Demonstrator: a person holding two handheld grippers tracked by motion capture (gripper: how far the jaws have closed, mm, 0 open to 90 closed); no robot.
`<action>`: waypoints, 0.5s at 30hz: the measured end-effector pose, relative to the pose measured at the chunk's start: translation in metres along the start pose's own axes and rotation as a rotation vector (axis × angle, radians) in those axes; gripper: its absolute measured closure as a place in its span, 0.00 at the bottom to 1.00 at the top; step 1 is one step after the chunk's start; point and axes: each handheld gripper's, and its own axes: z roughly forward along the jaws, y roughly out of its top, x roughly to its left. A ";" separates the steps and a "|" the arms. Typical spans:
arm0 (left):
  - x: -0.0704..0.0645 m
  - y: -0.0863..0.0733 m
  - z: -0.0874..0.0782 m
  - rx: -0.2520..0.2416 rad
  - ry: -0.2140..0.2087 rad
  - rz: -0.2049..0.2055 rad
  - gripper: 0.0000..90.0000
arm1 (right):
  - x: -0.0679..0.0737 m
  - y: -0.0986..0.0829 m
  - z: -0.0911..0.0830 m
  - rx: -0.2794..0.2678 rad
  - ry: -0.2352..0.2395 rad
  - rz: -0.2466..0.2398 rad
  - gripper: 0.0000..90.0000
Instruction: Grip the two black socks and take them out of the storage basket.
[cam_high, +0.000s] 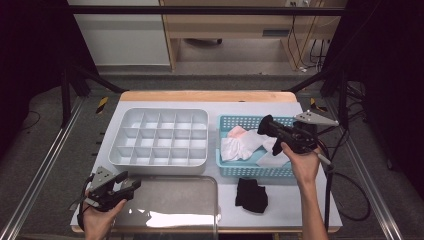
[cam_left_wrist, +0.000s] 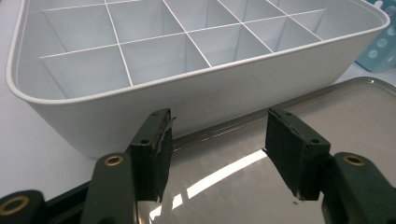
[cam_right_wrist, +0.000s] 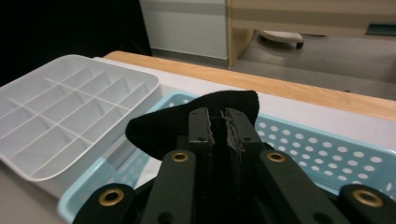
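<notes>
Pale grey table (cam_high: 320, 200) edged in wood, bearing white compartmented plastic organiser (cam_high: 159, 136). Right gripper (cam_high: 266, 126) above perforated light-blue plastic basket (cam_high: 240, 170), fingers pinched shut on black fabric sock (cam_right_wrist: 196, 116). Left gripper (cam_high: 129, 183) over clear shiny lid (cam_high: 190, 197), fingers spread wide, holding nothing.

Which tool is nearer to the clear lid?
Left. The left tool is open over the clear lid; the right tool is over the blue basket.
</notes>
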 end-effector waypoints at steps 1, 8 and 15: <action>0.000 0.000 0.000 0.000 -0.001 0.001 0.45 | 0.003 -0.001 -0.003 -0.005 0.009 -0.004 0.91; -0.002 0.001 0.000 0.001 -0.003 0.002 0.45 | 0.023 -0.013 -0.029 -0.026 0.066 -0.027 0.91; -0.003 0.001 0.000 -0.002 -0.004 0.006 0.45 | 0.037 -0.032 -0.054 -0.003 0.099 -0.046 0.91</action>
